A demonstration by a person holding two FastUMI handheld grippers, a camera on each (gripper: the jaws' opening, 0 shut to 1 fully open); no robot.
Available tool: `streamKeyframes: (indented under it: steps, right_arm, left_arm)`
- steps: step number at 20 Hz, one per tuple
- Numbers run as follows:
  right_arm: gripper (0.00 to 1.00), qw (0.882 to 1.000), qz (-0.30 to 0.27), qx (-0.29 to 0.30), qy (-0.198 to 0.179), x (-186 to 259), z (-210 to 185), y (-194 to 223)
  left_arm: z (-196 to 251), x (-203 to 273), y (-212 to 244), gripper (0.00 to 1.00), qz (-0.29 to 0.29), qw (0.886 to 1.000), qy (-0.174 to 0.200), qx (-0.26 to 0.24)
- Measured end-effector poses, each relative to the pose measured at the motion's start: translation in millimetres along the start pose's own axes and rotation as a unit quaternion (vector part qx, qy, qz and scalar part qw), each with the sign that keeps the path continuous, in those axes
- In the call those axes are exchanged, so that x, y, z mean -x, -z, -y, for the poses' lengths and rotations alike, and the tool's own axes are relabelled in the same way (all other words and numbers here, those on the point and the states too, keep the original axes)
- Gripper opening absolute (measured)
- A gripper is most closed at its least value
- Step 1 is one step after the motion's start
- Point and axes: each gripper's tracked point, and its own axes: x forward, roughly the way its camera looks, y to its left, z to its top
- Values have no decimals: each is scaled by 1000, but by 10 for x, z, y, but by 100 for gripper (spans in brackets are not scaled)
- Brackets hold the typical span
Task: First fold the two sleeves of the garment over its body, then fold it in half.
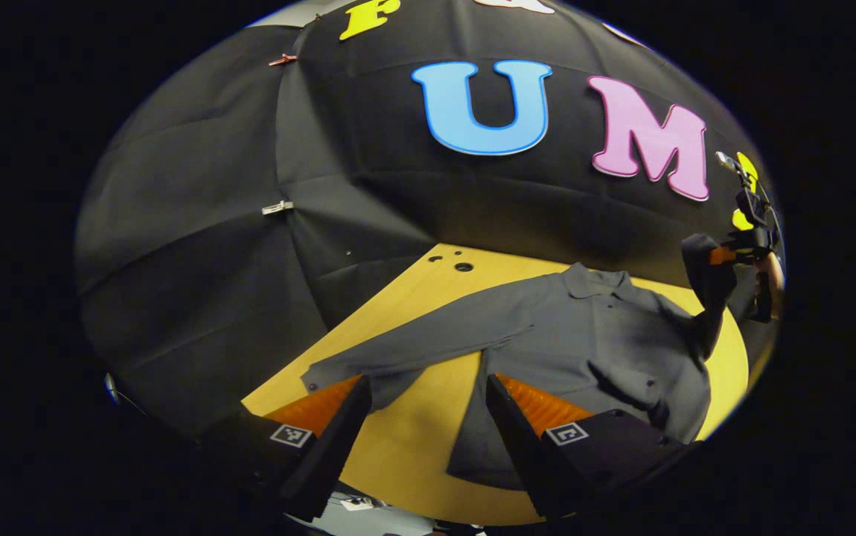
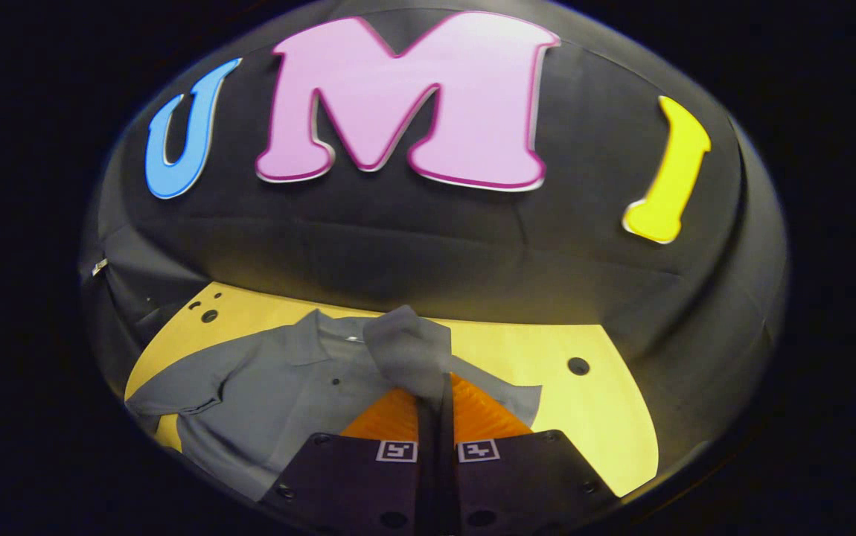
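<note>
A grey long-sleeved shirt (image 1: pixel 607 335) lies collar-away on the yellow table (image 1: pixel 413 454). One sleeve (image 1: pixel 413 346) stretches flat to the left, its cuff just beyond my left gripper's fingers. My left gripper (image 1: pixel 428 381) is open above the table, between that sleeve and the shirt's hem, holding nothing. In the left gripper view, the right gripper (image 1: pixel 718 257) is raised at the far right with the other sleeve hanging from it. In the right gripper view, my right gripper (image 2: pixel 435 387) is shut on that lifted sleeve (image 2: pixel 409 350), above the shirt's body (image 2: pixel 272 394).
Small round holes dot the table's far corners (image 1: pixel 464 266) (image 2: pixel 578 365). Bare tabletop (image 2: pixel 592 417) lies to the right of the shirt. Black cloth walls stand close behind and to the left of the table.
</note>
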Motion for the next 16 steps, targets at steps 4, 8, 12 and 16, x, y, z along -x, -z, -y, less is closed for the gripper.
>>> streamKeyframes:
  steps: [4, 8, 12, 16]
  right_arm:
    - [5, 999, -9, 9, -32, 80, -449, -109]
    - [5, 997, -29, 19, -70, -129, -1359, 52]
    - [5, 994, -45, 4, -102, -234, -2008, 123]
    - [5, 991, -64, 10, -118, -331, -2400, 252]
  left_arm:
    - [-264, -112, 69, 98, -11, 1000, -9, 26]
    - [-427, -253, 156, 98, -20, 999, -13, 28]
    - [-511, -320, 214, 98, -25, 999, -11, 39]
    - [-586, -354, 311, 98, -37, 997, -12, 60]
